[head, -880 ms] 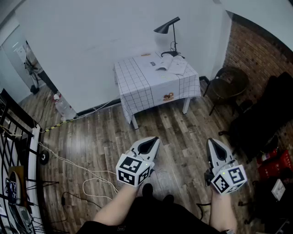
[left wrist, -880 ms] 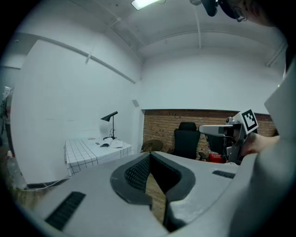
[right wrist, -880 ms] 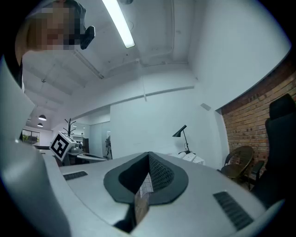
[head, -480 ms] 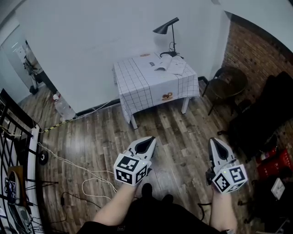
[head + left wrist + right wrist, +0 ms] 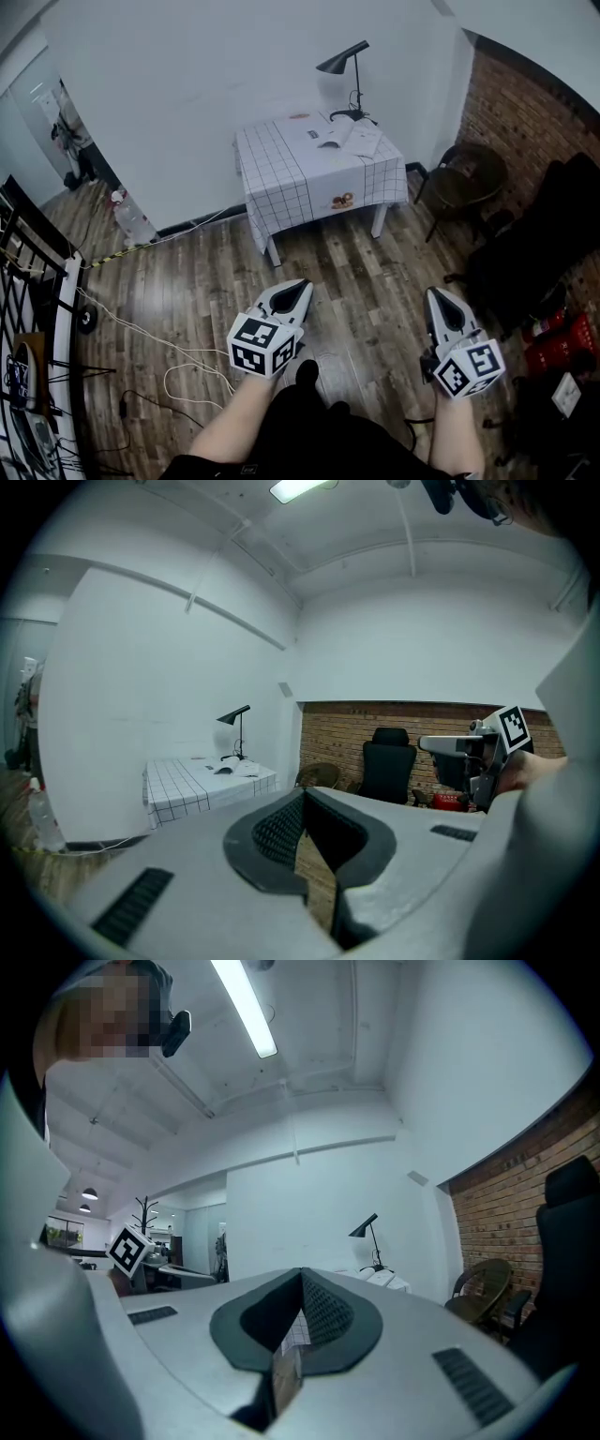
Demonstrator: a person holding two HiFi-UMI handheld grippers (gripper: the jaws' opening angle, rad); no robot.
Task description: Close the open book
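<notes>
I stood well back from the table (image 5: 281, 173). The open book (image 5: 352, 133) lay on its far right part, close to the foot of the black lamp (image 5: 343, 60), so I judged the step in hand to be simply the approach. The left claw (image 5: 302, 284) and the right claw (image 5: 437, 293) hung low in front of me over the floor (image 5: 366, 262), each with its jaws together and nothing between them. To do this well, I reckoned I should walk up square to the near edge, keep both claws clear of the hanging cloth (image 5: 309, 187), and part one pair of jaws only once beside the book. A loose cable (image 5: 141, 335) lay on the floor to my left and a round chair (image 5: 473, 173) stood to the right, so a straight line between them looked safest. The book seemed to be thin, pale, floppy paper, its pages humped at the spine, so I expected to get under one half and fold it over, not pinch it hard. The cloth was white with a fine dark grid and draped softly. The floor was dark wood planking, and the lamp was a slim stem with a cone shade.
</notes>
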